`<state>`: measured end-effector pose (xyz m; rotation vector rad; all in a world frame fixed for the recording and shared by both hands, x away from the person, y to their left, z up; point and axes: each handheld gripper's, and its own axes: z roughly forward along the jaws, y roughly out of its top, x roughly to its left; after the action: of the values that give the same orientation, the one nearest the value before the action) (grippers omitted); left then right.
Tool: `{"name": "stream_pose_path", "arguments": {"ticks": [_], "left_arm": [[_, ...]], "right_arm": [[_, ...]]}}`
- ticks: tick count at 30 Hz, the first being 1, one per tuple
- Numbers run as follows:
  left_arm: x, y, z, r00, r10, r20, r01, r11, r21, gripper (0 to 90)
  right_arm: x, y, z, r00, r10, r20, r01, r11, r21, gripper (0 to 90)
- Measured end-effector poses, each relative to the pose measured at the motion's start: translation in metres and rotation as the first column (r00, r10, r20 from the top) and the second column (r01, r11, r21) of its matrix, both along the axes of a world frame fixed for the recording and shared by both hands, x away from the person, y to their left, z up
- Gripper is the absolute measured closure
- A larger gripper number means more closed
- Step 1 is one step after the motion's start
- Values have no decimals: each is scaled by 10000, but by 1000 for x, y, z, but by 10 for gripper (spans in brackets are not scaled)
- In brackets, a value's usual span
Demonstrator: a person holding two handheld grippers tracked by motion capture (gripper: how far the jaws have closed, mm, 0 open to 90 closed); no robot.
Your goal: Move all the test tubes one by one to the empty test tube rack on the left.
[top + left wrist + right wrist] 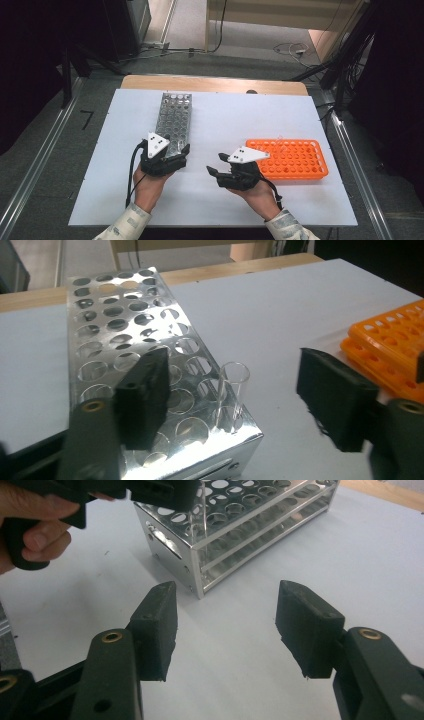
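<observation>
A white-covered table [300,200] is noted, bearing a shiny perforated metal tube rack [125,340] at left. A clear glass test tube [232,390] stands upright in its near corner hole. The left gripper [240,405] is spread wide around the tube without contact; a straight upward withdrawal is advised. The right gripper [227,630] is open, empty.
</observation>
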<state>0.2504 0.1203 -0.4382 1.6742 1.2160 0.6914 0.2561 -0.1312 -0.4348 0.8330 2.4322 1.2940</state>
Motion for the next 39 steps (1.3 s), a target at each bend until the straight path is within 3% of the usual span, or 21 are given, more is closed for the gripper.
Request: {"name": "stream_pose_path", "arguments": {"ticks": [2,5,12,17,23,24,26,27,28,30,32,33,34,37,39], "left_arm": [[-1,2,1,9998,189,-42,-189,9998,-90,182],[-3,5,2,9995,311,61,-310,9994,-151,171],[-3,12,2,9978,660,-16,-660,9975,-256,100],[-3,14,2,9969,782,53,-781,9967,-213,81],[-2,13,2,9968,798,27,-797,9967,-148,81],[-2,13,1,9968,803,20,-802,9966,-164,81],[-2,14,1,9967,814,20,-813,9966,-143,82],[-2,14,1,9965,830,21,-830,9964,-152,82],[-2,14,1,9966,824,7,-824,9965,-170,82],[-2,15,1,9967,811,-28,-811,9966,-138,82],[-2,15,1,9967,813,-45,-814,9965,-162,84],[-2,15,1,9966,818,-42,-818,9965,-166,84],[-2,14,1,9965,833,-45,-834,9964,-156,84],[-2,14,1,9965,835,-45,-835,9964,-145,84],[-2,14,1,9967,809,-59,-810,9966,-156,87]], "right_arm": [[-4,-6,0,10000,-42,-31,42,10000,15,395],[-8,-14,2,9999,-120,-7,120,9999,38,382],[-25,-47,13,9971,-727,213,721,9970,297,265],[-31,-81,12,9870,-1577,313,1563,9868,434,247],[-31,-99,10,9754,-2141,524,2117,9762,473,255],[-30,-103,8,9693,-2382,605,2358,9708,445,264],[-29,-105,7,9665,-2500,584,2474,9677,478,271],[-27,-108,4,9571,-2791,784,2763,9600,444,293],[-25,-109,1,9532,-2913,815,2890,9565,386,308],[-22,-110,-2,9503,-2998,841,2980,9540,329,327],[-14,-114,-12,9391,-3328,856,3314,9430,306,385],[-14,-114,-12,9391,-3328,856,3314,9430,306,385],[-9,-115,-19,9302,-3559,901,3546,9345,311,451],[-3,-114,-26,9300,-3590,786,3586,9333,201,484],[1,-112,-30,9283,-3595,951,3608,9326,36,527]]}}
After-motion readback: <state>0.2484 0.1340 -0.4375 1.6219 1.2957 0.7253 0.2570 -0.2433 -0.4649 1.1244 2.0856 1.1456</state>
